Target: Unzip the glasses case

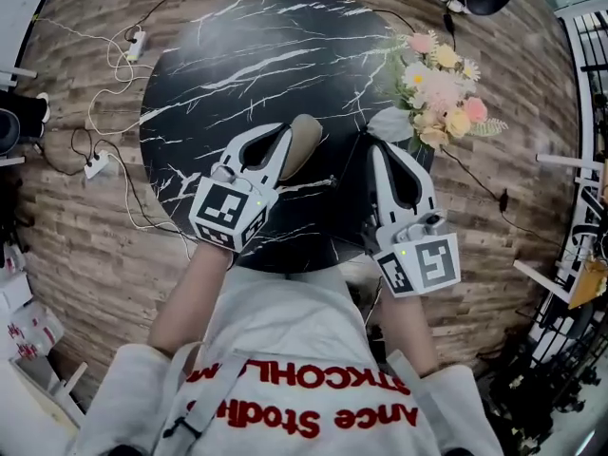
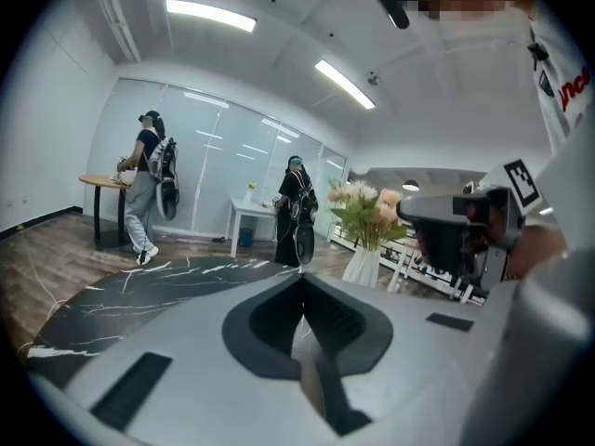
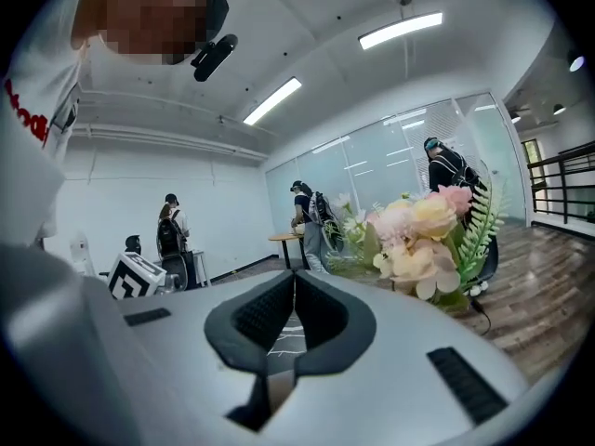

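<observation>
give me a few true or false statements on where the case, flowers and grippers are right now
1. The left gripper and right gripper both have their jaws shut on nothing. True.
2. The glasses case lies on the floor. False: it lies on the black table, beside the left gripper's tip.
3. The flowers stand at the table's right edge. True.
4. The right gripper holds the glasses case. False: it is apart from the case and empty.
</observation>
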